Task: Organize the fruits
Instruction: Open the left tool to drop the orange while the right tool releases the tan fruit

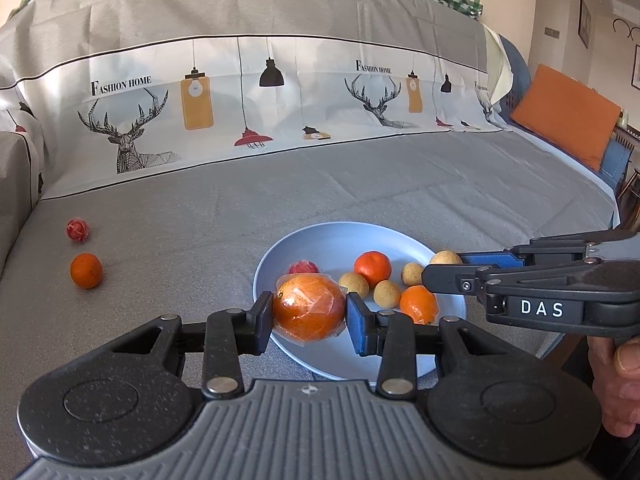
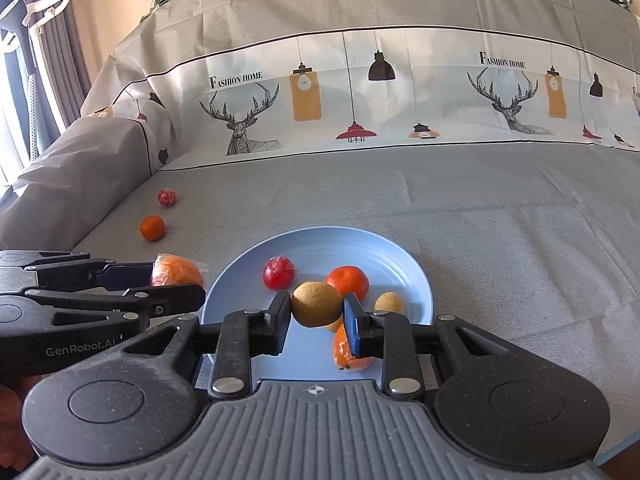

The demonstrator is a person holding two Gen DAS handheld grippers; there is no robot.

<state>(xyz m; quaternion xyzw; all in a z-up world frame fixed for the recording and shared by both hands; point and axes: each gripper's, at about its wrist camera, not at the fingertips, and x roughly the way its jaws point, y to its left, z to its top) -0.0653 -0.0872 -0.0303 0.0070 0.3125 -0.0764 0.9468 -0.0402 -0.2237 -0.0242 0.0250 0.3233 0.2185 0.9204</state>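
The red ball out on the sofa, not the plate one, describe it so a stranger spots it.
On the grey sofa seat, look left of the blue plate. Two round things sit there: the red ball is farther back, nearer the backrest, smaller than the orange.

A: What does the left gripper [image 1: 309, 317] hide?
B: Its wrapped orange [image 1: 309, 307] covers the plate [image 1: 340, 240] near rim and most of a red fruit [image 1: 303, 267].

A: And the right wrist view?
B: The tan fruit [image 2: 317, 304] masks another behind it; a finger [image 2: 354, 330] cuts across the lower orange [image 2: 347, 354].
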